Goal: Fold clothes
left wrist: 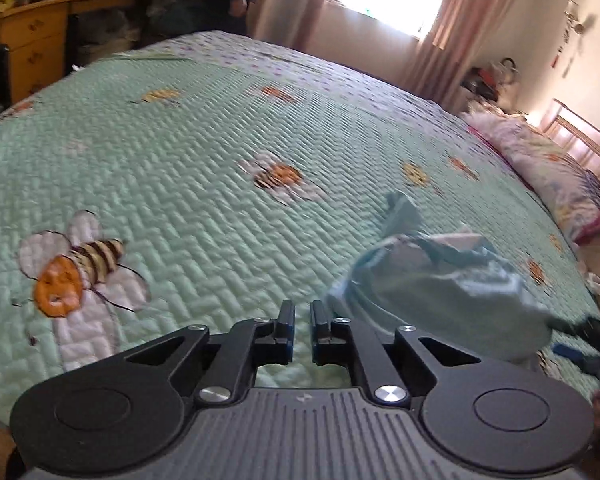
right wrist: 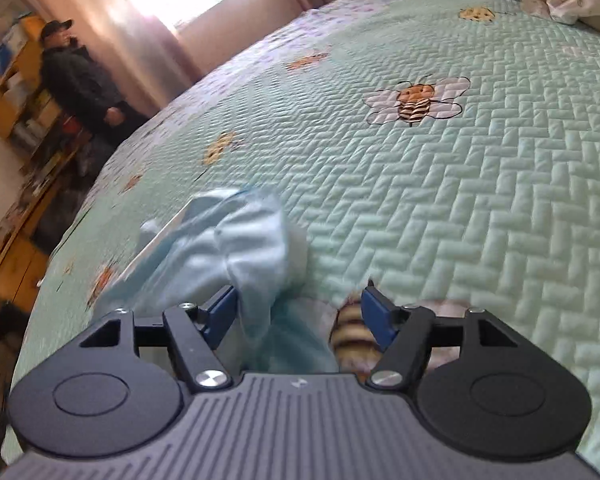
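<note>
A crumpled pale blue cotton garment (right wrist: 236,248) lies bunched on a mint-green quilted bedspread embroidered with bees (right wrist: 480,184), between two hand-held grippers.

The right gripper (right wrist: 298,312) stands with its jaws wide, a fold of the cloth lying loose between its blue pads (right wrist: 380,316) and not pinched; the left gripper (left wrist: 302,316), just beside the heap, shows its jaws narrow with nothing in them. A person in dark clothing (right wrist: 80,80) stands beyond the bed by a wooden desk (left wrist: 32,44). The fold likely goes best if each gripper takes one clean edge or corner, then draws the garment flat before any crease is laid.
</note>
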Available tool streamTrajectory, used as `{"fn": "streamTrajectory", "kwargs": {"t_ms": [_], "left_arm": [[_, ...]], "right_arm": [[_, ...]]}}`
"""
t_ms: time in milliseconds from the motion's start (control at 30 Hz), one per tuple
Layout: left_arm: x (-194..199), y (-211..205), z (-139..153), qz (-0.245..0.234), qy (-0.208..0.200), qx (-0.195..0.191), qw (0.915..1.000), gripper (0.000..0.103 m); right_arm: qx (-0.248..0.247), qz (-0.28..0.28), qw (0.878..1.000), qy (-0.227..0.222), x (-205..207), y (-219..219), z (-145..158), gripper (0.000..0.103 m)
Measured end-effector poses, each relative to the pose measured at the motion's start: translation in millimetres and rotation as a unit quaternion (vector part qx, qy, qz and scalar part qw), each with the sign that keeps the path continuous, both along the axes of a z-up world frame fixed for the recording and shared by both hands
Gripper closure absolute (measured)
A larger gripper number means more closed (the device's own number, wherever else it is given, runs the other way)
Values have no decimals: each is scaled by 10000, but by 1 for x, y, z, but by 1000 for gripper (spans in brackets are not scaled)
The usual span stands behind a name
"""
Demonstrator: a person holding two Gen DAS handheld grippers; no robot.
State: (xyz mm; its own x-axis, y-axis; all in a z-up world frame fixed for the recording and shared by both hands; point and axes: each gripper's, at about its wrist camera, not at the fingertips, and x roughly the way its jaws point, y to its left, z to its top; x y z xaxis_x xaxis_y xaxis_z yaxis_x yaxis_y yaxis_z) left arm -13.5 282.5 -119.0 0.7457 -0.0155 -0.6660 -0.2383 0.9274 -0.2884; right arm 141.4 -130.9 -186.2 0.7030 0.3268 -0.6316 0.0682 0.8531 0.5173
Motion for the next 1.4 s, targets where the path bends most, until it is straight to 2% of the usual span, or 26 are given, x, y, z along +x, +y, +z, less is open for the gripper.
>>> {"fn": "streamTrajectory", "kwargs": {"t_ms": [100, 133, 167, 200, 233, 300, 333, 400, 433, 500, 567, 600, 633, 667, 733, 800, 867, 933, 1000, 1133, 1233, 1400], "left_arm": [[0, -1, -3, -31, 43, -68, 10000, 90], [-1, 0, -4, -18, 48, -85, 10000, 88], [-2, 2, -5, 0, 53, -103, 9999, 86], [-3, 4, -6, 34, 60, -129, 9999, 83], [-4, 7, -7, 79, 73, -160, 9998, 83], [-5, 14, -9, 181, 113, -260, 9994, 83], [-6, 17, -10, 233, 126, -329, 9991, 83], [-8, 21, -11, 296, 123, -408, 9987, 83], [-9, 22, -10, 308, 109, -410, 9986, 83], [-11, 25, -9, 323, 67, -396, 9987, 83], [-13, 26, -7, 350, 36, -376, 9987, 83], [-13, 27, -8, 359, 32, -377, 9986, 83], [-13, 28, -9, 359, 50, -402, 9985, 83], [-12, 28, -11, 350, 78, -430, 9984, 83], [-9, 24, -17, 293, 154, -476, 9983, 83], [-5, 17, -21, 158, 217, -519, 9983, 83], [-2, 9, -24, -11, 255, -514, 9984, 80], [5, -1, -27, -194, 298, -439, 9984, 75], [16, -11, -31, -364, 366, -342, 9981, 74], [44, -35, -43, -747, 442, -46, 9962, 71], [61, -50, -53, -916, 532, 142, 9943, 69], [76, -60, -68, -962, 673, 136, 9930, 66]], "right_arm": [[345, 136, 9986, 388, 27, 6, -12, 32], [425, 127, 9978, 492, 33, 9, -14, 40], [569, 232, 9974, 366, 36, 12, -12, 52], [699, 331, 9967, 236, 39, 16, -10, 89], [713, 385, 9967, 70, 40, 22, -1, 98], [725, 644, 9945, -405, 39, 39, 21, 98], [879, 876, 9902, -636, 37, 47, 33, 98], [1471, 1537, 9717, -1022, 26, 65, 60, 98], [1717, 2097, 9548, -1222, 13, 77, 74, 98], [2022, 3248, 9114, -1515, -15, 101, 98, 98], [1789, 4271, 8724, -1565, -49, 120, 108, 98], [1563, 4571, 8637, -1435, -63, 126, 105, 97], [1254, 4787, 8601, -1237, -74, 130, 98, 94], [984, 4868, 8617, -1042, -80, 131, 89, 92], [390, 4837, 8728, -522, -85, 131, 68, 85], [290, 4593, 8878, -107, -82, 119, 50, 82], [568, 4211, 9052, 69, -79, 99, 38, 72], [727, 3764, 9236, 18, -76, 86, 33, 59], [727, 3342, 9397, -40, -69, 76, 32, 58], [749, 2589, 9630, 27, -59, 50, 25, 50], [1063, 2227, 9690, 127, -56, 37, 13, 50], [1352, 1823, 9736, 256, -54, 15, -2, 47]]}}
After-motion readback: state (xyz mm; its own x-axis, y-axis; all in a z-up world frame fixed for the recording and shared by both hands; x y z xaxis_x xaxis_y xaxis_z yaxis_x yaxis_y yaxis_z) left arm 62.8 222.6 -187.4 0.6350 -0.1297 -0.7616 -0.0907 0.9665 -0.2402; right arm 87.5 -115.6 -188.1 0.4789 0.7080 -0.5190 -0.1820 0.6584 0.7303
